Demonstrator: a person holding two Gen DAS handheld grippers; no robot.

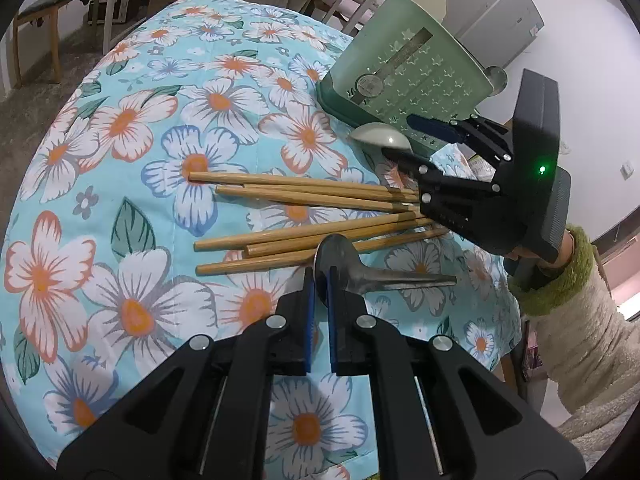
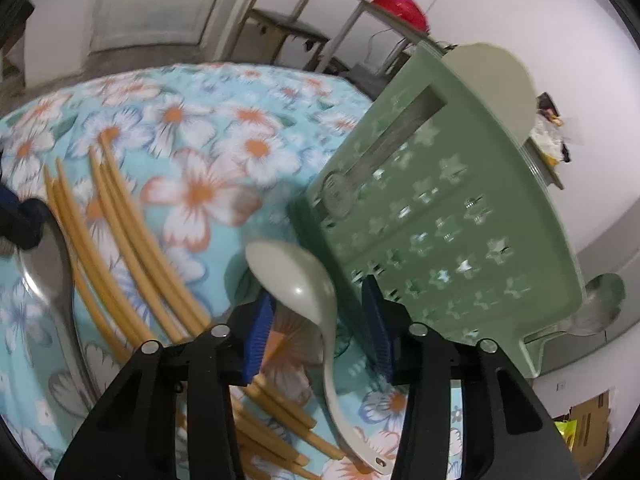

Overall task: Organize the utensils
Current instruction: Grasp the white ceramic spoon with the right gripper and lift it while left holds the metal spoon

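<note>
Several wooden chopsticks (image 1: 304, 204) lie in a loose pile on the floral tablecloth (image 1: 132, 160). A metal spoon (image 1: 352, 268) lies beside them. My left gripper (image 1: 321, 280) is nearly shut around the edge of the spoon's bowl. A beige plastic spoon (image 2: 304, 288) lies by the base of a green utensil holder (image 2: 440, 208); it also shows in the left wrist view (image 1: 378, 136). My right gripper (image 2: 320, 312) is open, its fingers on either side of the beige spoon's neck. The holder (image 1: 404, 76) holds a metal spoon (image 2: 596, 304) and a beige utensil (image 2: 500, 80).
The table edge curves away at the left and far side. Wooden chairs (image 1: 52, 8) stand beyond the table. A small table with a pink object (image 2: 396, 4) stands behind the holder. The person's sleeve (image 1: 576, 320) is at the right.
</note>
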